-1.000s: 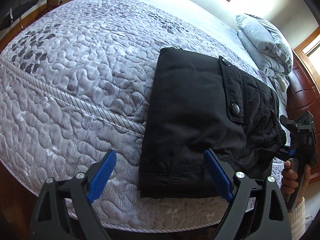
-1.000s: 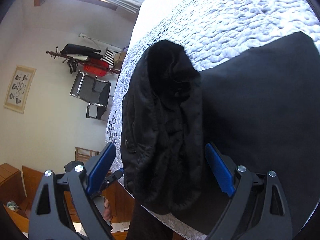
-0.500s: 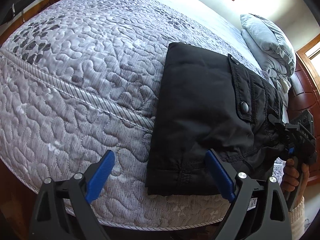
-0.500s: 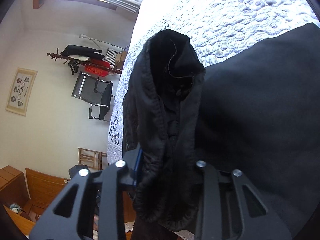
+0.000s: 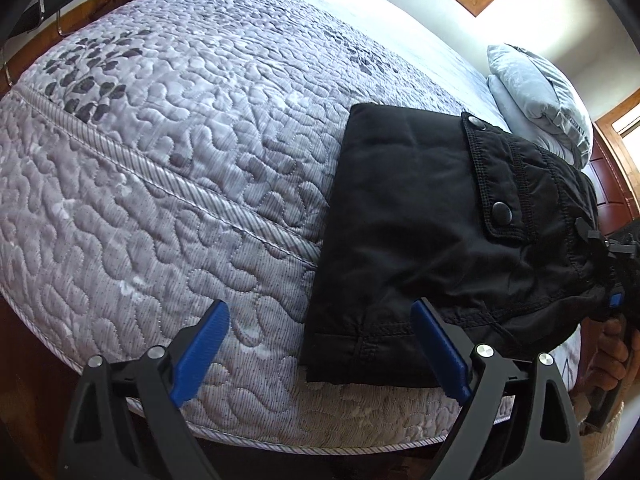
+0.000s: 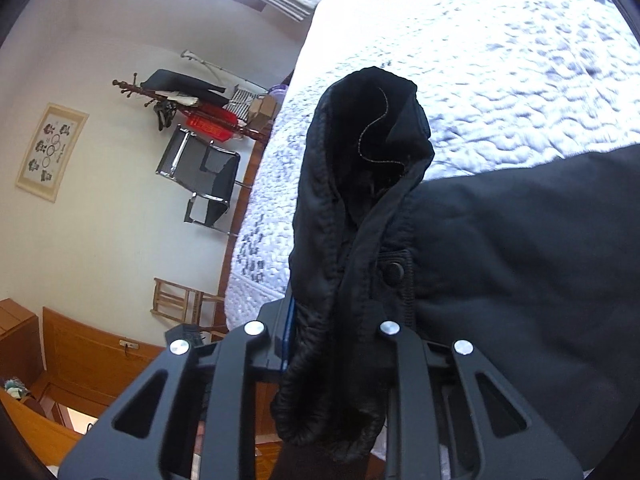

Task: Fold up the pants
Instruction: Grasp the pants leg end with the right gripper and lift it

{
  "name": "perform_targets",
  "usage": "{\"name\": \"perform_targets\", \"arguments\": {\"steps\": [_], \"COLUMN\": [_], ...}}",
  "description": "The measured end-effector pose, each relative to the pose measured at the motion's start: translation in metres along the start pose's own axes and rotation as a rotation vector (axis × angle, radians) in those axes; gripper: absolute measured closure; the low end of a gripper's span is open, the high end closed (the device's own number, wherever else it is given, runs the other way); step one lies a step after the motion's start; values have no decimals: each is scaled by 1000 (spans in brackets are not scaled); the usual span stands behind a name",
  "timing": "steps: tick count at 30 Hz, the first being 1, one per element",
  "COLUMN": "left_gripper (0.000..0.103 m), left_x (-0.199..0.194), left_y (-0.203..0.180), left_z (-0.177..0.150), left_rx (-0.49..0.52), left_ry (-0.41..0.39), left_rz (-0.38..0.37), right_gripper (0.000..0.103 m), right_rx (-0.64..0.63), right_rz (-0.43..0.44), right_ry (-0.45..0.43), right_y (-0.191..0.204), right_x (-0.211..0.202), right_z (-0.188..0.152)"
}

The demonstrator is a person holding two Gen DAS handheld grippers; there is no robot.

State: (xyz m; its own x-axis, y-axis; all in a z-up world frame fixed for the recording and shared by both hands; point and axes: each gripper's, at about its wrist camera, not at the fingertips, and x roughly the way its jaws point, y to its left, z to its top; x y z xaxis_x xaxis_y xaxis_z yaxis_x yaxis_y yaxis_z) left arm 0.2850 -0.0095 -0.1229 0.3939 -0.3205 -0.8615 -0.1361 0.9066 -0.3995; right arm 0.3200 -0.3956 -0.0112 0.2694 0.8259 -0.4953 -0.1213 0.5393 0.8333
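Pants [image 5: 404,232], black and folded into a thick rectangle, lie on the near edge of the bed [image 5: 168,168], at about 3 o'clock in the left wrist view; the hemmed end sits closest, hanging a little over the mattress side. Nearest in that view, the left claw [image 5: 320,356] stands wide open with nothing between its blue pads [image 5: 204,344]; its left pad is over the bare quilt and its right pad is over the lower hem of the pants, though whether that pad touches the cloth cannot be told. Further in, a pocket flap with two snap buttons [image 5: 502,211] crosses the pants toward 2 o'clock, and the gathered waistband end runs off toward 3 o'clock, where the right claw [image 5: 612,280] grips it, held by a hand [image 5: 608,352] at the frame's edge. Beyond, at 1 o'clock, grey pillows [image 5: 536,92] are stacked against a wooden headboard [image 5: 612,184].

In the right wrist view the right claw [image 6: 332,332] has just been closing and its jaws are pinched nearly together on the bunched waistband [image 6: 352,208], which rises from 6 o'clock up through the middle of the frame. The rest of the pants spreads flat to 3 o'clock over the quilt. Farther off, at 9 to 10 o'clock, a folding chair [image 6: 200,176], a coat rack [image 6: 184,104] and a framed picture [image 6: 52,152] stand by the pale wall.
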Motion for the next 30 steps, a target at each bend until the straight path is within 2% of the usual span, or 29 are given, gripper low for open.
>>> {"name": "perform_targets", "arguments": {"steps": [12, 16, 30], "left_gripper": [10, 10, 10], "left_x": [-21, -25, -17], "left_y": [20, 13, -32], "left_z": [0, -1, 0], "left_rx": [-46, -45, 44], "left_ry": [-45, -50, -29], "left_rz": [-31, -45, -78], "right_gripper": [83, 83, 83], "right_rx": [-70, -87, -35], "right_rz": [71, 77, 38], "right_ry": [-12, -29, -107], "right_y": [52, 62, 37], "right_x": [-23, -37, -96], "right_z": [11, 15, 10]}}
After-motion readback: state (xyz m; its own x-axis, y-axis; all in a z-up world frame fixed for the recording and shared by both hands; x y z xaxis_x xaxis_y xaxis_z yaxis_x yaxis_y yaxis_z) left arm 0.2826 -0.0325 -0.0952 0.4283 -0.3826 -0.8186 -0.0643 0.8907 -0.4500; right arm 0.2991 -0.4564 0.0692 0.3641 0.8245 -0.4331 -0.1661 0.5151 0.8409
